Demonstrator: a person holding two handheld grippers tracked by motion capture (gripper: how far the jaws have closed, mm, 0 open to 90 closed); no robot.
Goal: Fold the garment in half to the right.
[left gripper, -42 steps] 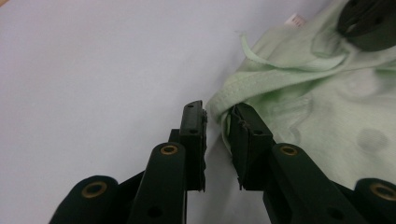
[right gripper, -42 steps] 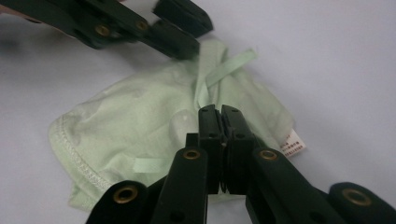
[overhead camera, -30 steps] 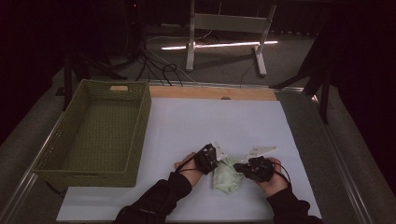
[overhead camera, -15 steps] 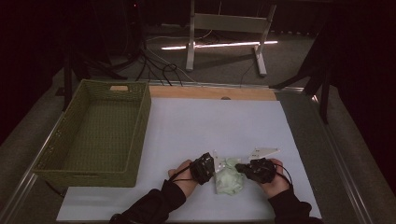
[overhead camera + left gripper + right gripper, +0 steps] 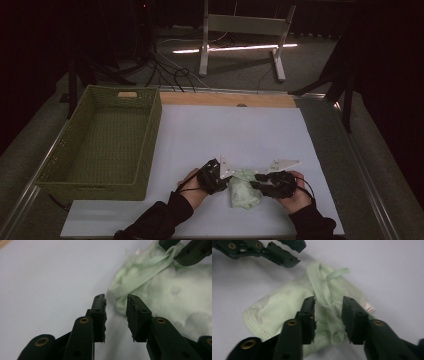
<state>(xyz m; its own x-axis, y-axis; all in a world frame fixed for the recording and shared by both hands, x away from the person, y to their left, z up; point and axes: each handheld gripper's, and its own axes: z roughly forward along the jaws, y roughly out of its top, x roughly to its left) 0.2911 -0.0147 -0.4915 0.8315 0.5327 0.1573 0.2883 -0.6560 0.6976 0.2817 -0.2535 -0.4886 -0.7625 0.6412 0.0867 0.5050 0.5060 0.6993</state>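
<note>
A pale green cloth lies bunched on the white sheet near the front edge. My left gripper is at its left side and my right gripper at its right. In the left gripper view my left gripper has just been opening; its jaws stand apart, with the cloth's edge just past the tips. My right gripper has also just been opening. A twisted strap of the cloth lies loose between its jaws, and the pads do not press on it.
A green woven basket stands on the left of the table, with no contents visible. A wooden strip runs along the sheet's far edge. Beyond the table are a metal stand and cables on the dark floor.
The left hand has shifted slightly left and toward the front edge. The right hand has stayed put. The cloth now lies in a tighter bundle between the two grippers.
</note>
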